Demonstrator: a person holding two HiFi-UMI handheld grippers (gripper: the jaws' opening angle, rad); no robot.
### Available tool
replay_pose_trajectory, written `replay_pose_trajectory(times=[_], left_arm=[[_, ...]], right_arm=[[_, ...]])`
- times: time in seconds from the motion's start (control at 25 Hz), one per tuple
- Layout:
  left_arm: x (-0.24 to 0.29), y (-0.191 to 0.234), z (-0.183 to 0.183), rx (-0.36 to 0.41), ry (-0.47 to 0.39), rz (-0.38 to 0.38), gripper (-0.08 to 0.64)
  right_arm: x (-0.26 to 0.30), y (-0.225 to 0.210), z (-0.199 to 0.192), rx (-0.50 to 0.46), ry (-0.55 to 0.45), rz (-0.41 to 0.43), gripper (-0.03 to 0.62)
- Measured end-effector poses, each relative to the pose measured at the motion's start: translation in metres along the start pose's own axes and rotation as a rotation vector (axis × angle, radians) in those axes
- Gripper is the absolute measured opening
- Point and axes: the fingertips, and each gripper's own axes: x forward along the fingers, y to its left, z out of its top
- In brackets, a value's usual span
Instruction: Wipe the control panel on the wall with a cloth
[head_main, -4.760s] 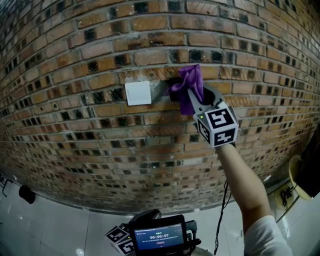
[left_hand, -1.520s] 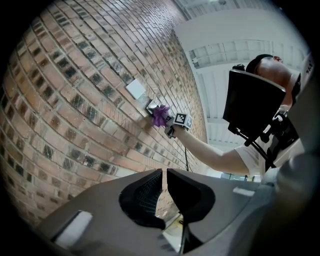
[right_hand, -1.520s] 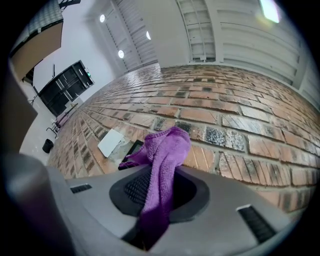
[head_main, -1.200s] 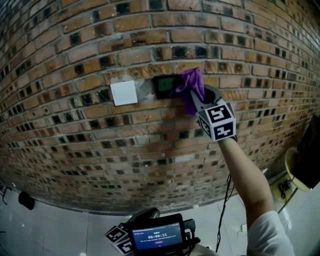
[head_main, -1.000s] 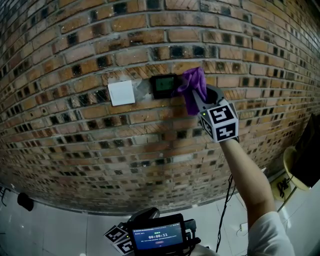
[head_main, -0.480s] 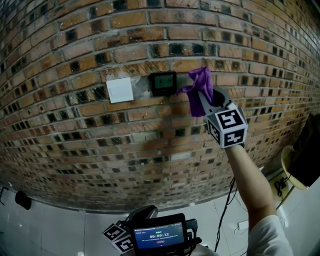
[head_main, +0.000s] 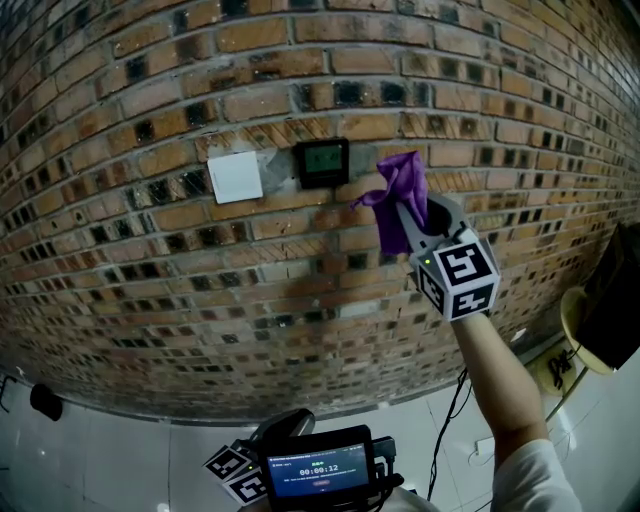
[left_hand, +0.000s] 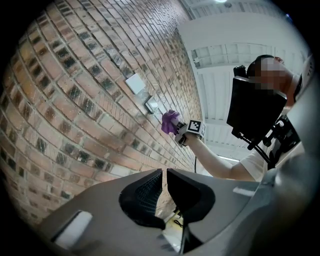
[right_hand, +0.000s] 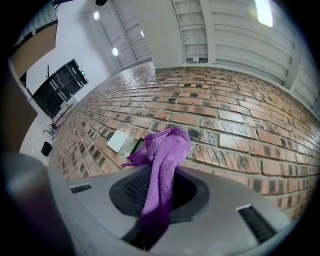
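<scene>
On the brick wall (head_main: 150, 260), the control panel (head_main: 322, 163) is uncovered.
Right gripper (head_main: 408, 215) jaws clench the purple cloth (head_main: 400, 180) at its 4 o'clock, near it; left gripper (left_hand: 164, 182) jaws are almost together, empty; pale floor (head_main: 100, 460) lies below.

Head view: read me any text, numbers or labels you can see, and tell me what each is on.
"00:00:12": on the small screen at the bottom edge; the lines above and below it are too small to read.
Control panel: display dim, nothing readable.
White plate: blank.
Right gripper, shut on the purple cloth: its cube shows only a square marker pattern, no words.
</scene>
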Motion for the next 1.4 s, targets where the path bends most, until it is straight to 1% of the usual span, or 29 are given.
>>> replay_pose_trajectory(times=[0.56, 1.04, 1.4], left_arm=[[0.001, 0.0, -0.002, -0.002, 0.007, -0.004, 0.032], [0.0, 0.001, -0.003, -0.01, 0.01, -0.007, 0.032], [0.0, 0.0, -0.005, -0.013, 0.008, -0.008, 0.032]], right_arm=[[-0.028, 0.036, -0.021, 0.048, 0.026, 0.049, 0.083], [-0.056, 0.062, -0.042, 0.107, 0.062, 0.07, 0.083], [-0.075, 0.082, -0.045, 0.148, 0.071, 0.092, 0.083]])
